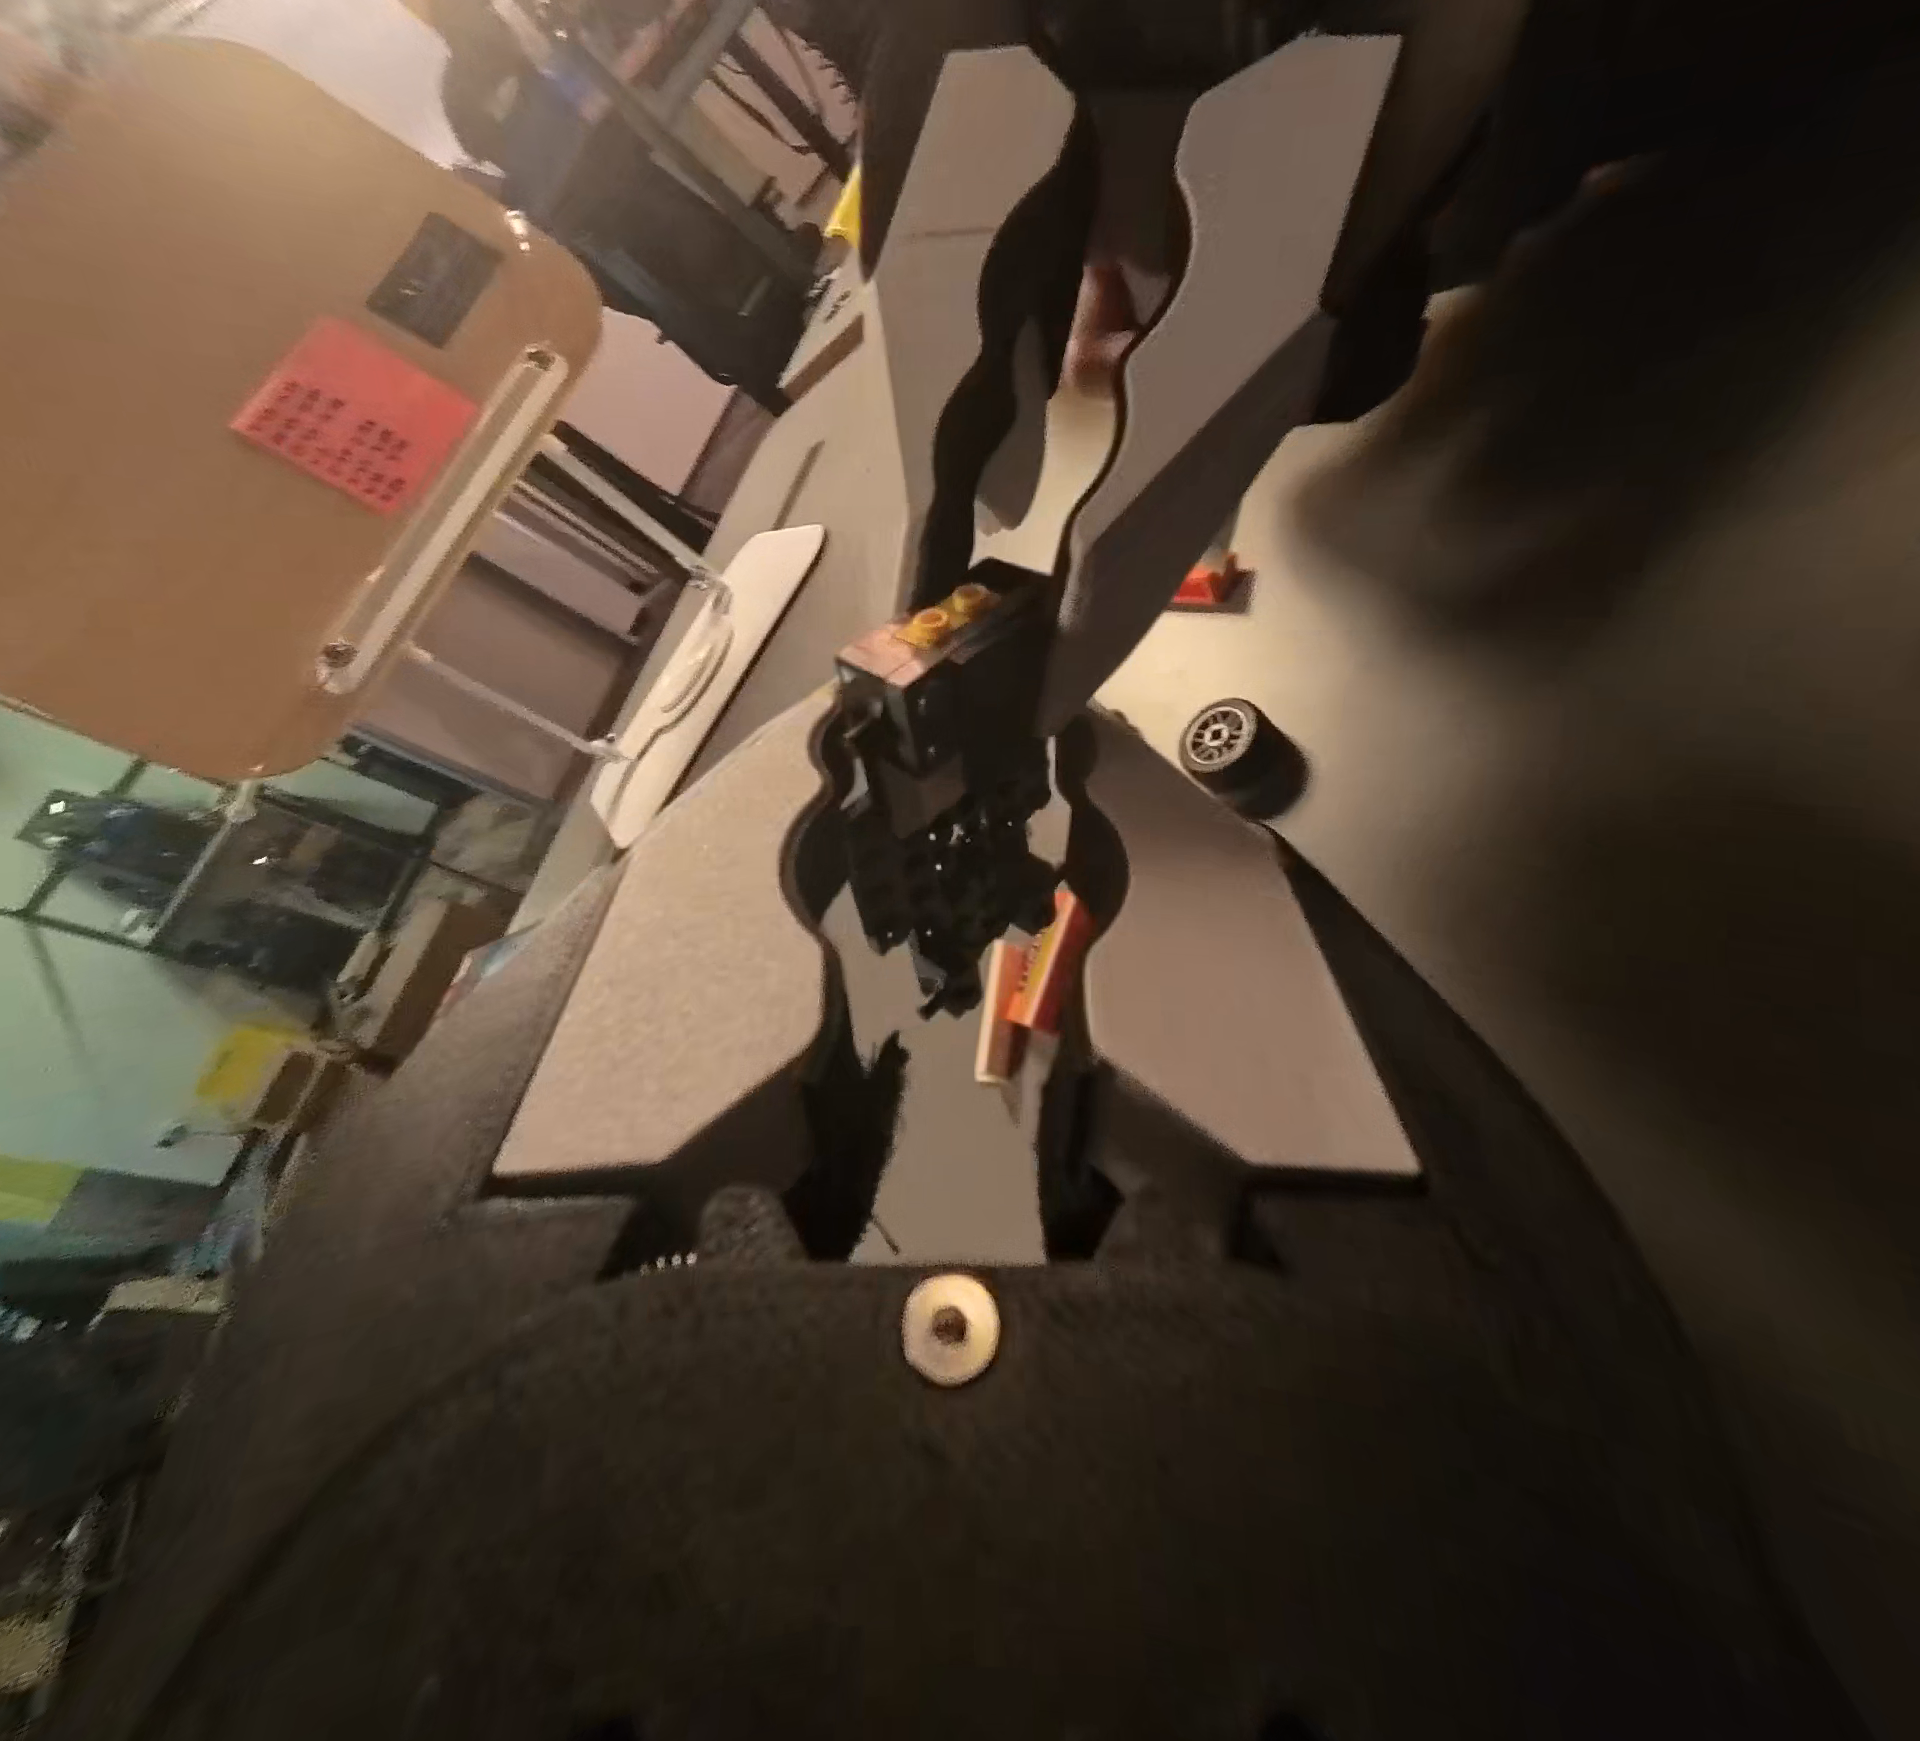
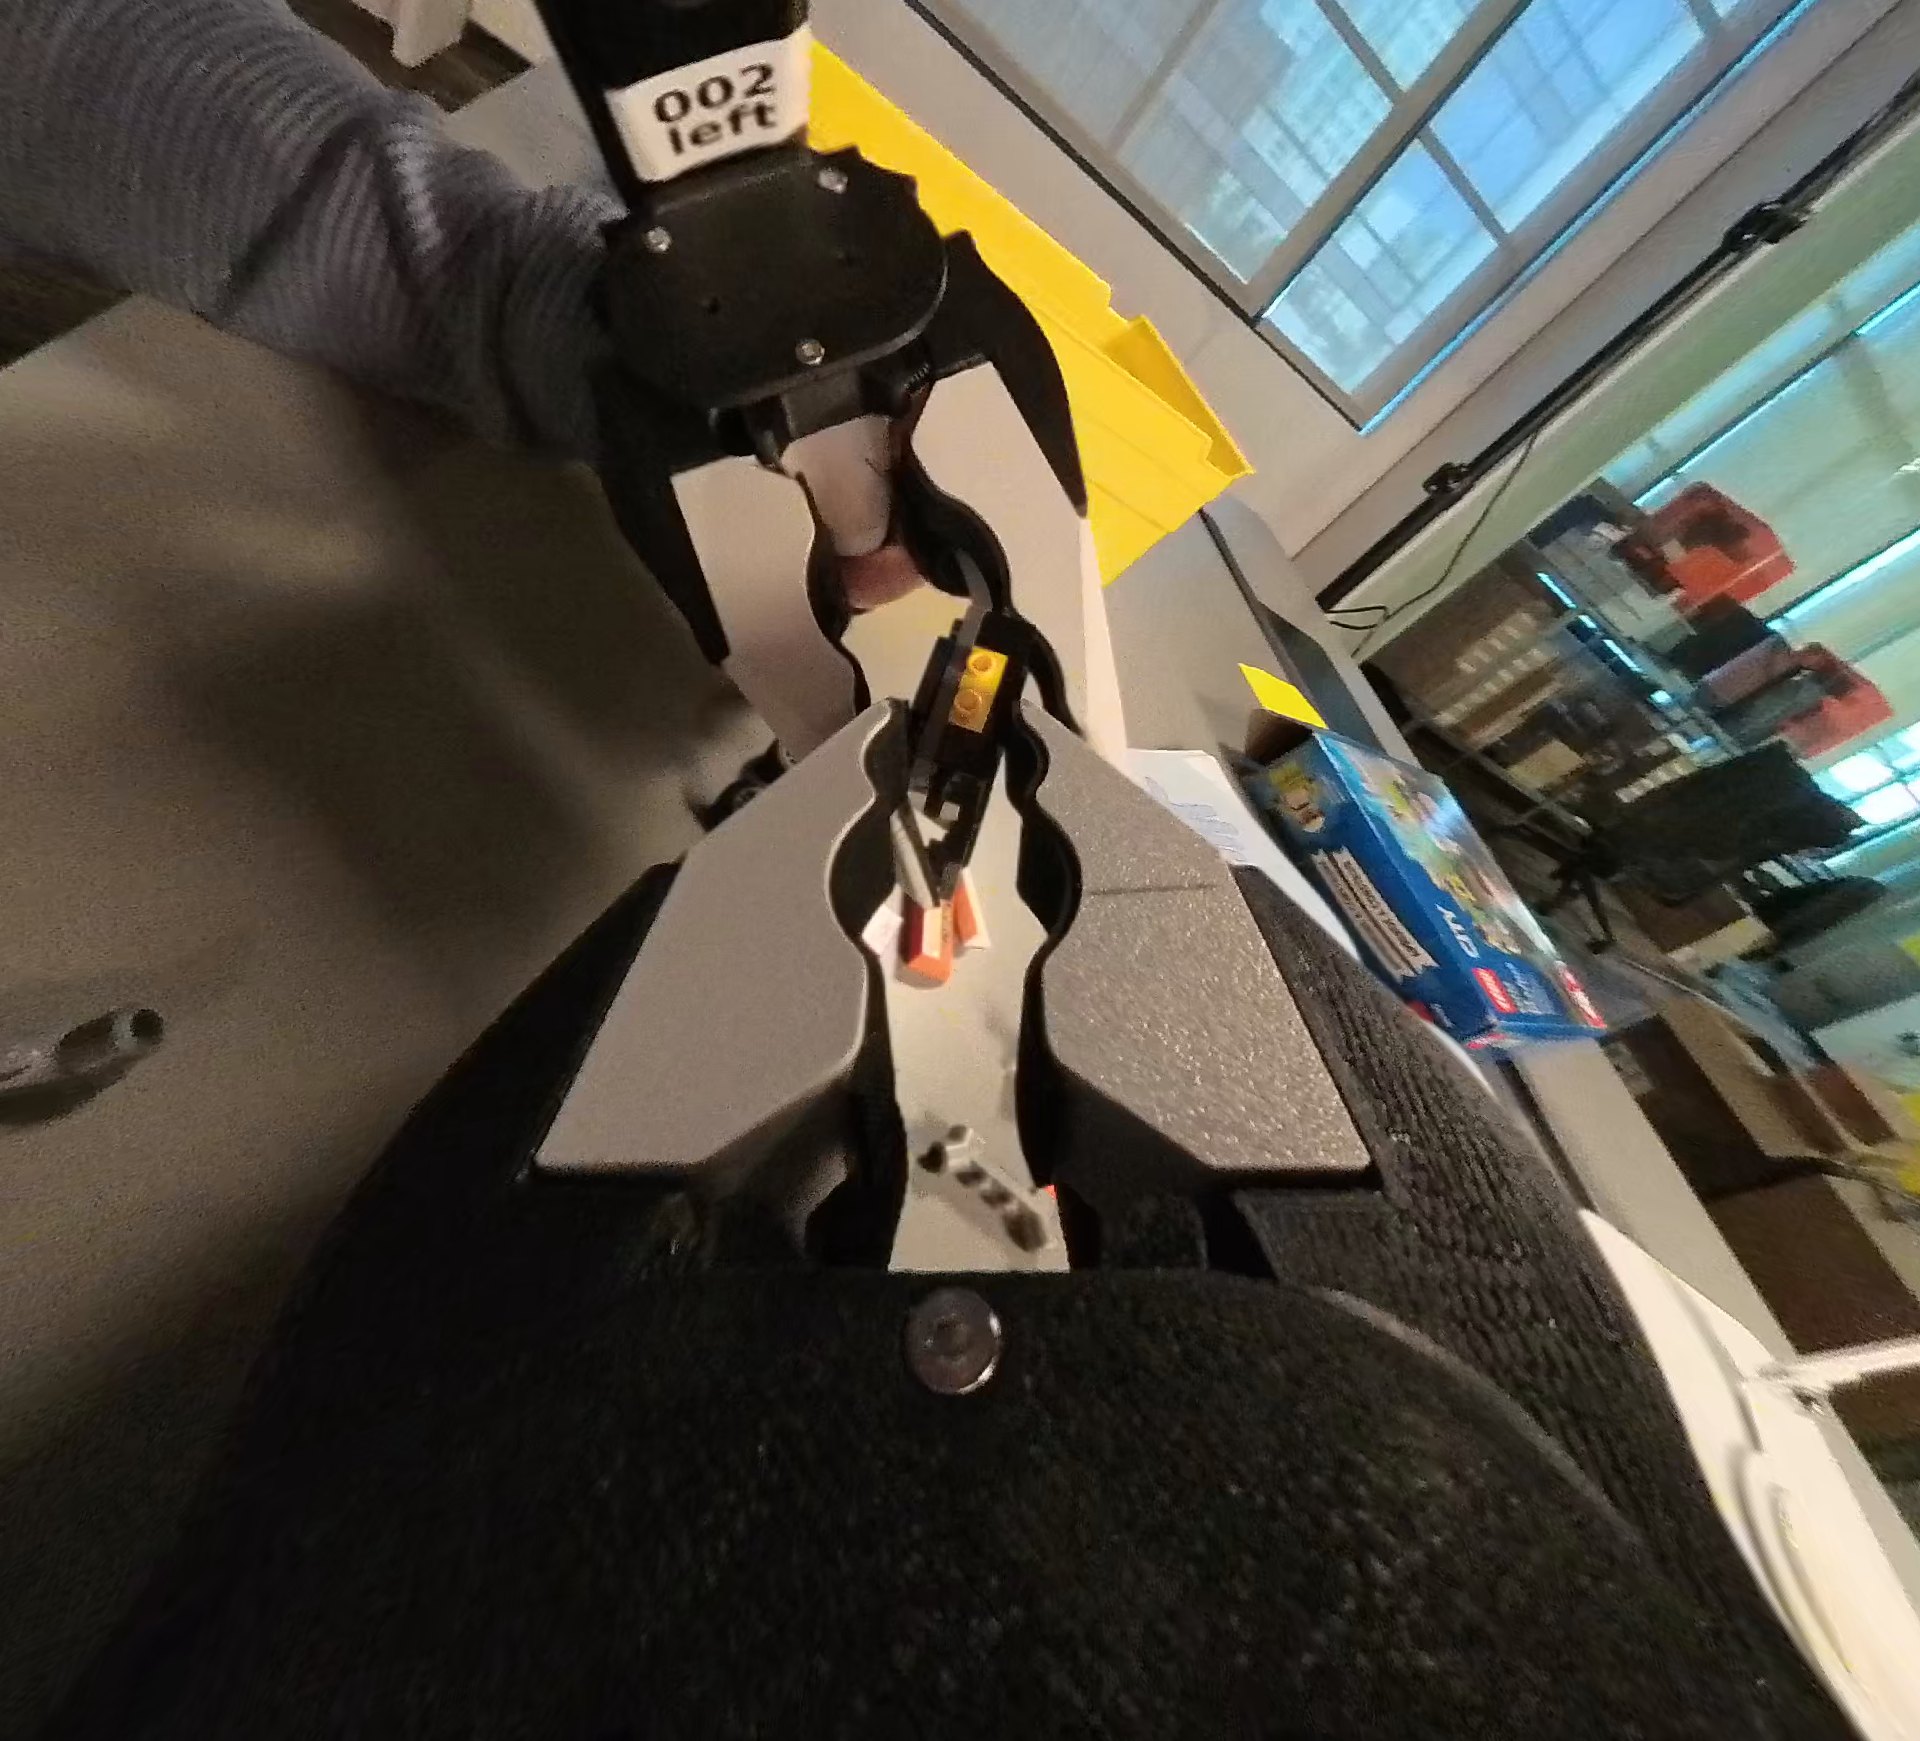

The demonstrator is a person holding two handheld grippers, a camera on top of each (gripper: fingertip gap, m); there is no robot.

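A black toy-brick model (image 2: 951, 761) is pinched between both tools: right tool (image 2: 951, 756) near, left tool (image 2: 940, 611) far, steadying it above the table (image 2: 312, 652).

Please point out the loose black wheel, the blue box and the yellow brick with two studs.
Black wheel (image 1: 1236, 751): left wrist view, on its spoked silver hub.
Blue box (image 2: 1455, 912): right wrist view, on its printed side.
Yellow brick (image 2: 974, 689): right wrist view, between its studs.
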